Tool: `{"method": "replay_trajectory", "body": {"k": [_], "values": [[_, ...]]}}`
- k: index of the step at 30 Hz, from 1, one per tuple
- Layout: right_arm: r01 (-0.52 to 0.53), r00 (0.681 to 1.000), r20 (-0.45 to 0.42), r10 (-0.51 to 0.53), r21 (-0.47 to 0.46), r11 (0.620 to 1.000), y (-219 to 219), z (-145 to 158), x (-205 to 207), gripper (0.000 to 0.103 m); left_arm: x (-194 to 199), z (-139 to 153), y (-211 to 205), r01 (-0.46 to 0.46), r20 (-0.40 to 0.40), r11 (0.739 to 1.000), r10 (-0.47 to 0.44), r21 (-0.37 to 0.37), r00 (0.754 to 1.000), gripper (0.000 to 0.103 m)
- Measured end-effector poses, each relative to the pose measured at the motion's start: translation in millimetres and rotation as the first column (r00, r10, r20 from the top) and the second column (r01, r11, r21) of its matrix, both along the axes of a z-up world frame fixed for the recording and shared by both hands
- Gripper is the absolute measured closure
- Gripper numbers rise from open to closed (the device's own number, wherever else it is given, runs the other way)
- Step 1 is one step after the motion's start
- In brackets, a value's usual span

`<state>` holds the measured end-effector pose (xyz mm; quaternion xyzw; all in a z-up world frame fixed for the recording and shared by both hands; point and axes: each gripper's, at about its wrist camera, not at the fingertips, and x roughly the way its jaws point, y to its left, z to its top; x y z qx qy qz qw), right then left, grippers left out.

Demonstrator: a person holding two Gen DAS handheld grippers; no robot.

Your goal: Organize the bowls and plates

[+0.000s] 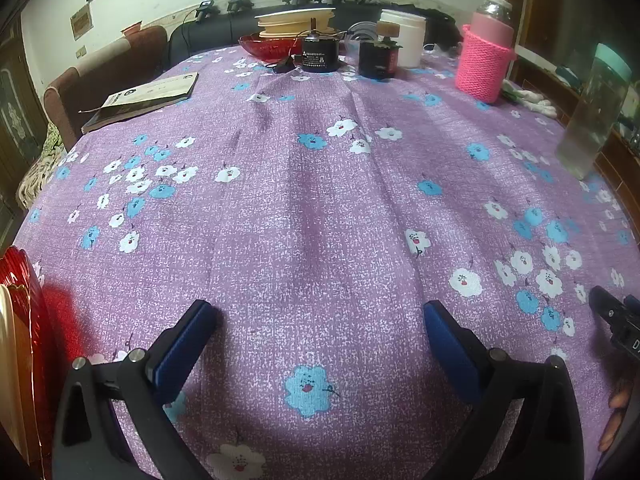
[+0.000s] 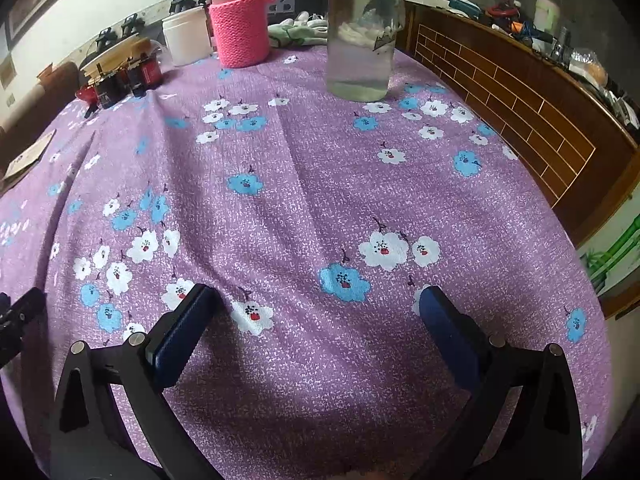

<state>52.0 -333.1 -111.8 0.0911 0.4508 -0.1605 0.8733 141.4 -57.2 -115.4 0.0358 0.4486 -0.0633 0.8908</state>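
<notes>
Purple floral tablecloth (image 1: 320, 208) fills the left wrist view. Left gripper (image 1: 320, 312) spread wide, nothing between the blue pads (image 1: 180, 344), low over the cloth. Red plate (image 1: 18, 300) at the near left edge with a cream plate (image 1: 8, 360) on it; a red bowl (image 1: 266, 48) and stacked cream plates (image 1: 296, 22) at the far side. Book (image 1: 148, 94) far left, pink-sleeved jar (image 1: 486, 58) far right.

Right wrist view: right gripper (image 2: 320, 300) also wide, empty, over the cloth. Clear bottle (image 2: 362, 32) ahead, pink jar (image 2: 240, 20) beyond; the dishes (image 2: 116, 50) far left, partly hidden behind small dark containers (image 2: 128, 78).
</notes>
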Motion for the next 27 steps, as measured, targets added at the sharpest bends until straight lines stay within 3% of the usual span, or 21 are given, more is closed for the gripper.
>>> {"method": "replay_trajectory", "body": {"k": [27], "values": [[0.000,1.000,0.000,0.000,-0.001,1.000,-4.0,0.6,-2.9,0.001,-8.8,3.8,-1.2,-0.001,0.001,1.000,0.001,-0.004,1.000,0.001]]}}
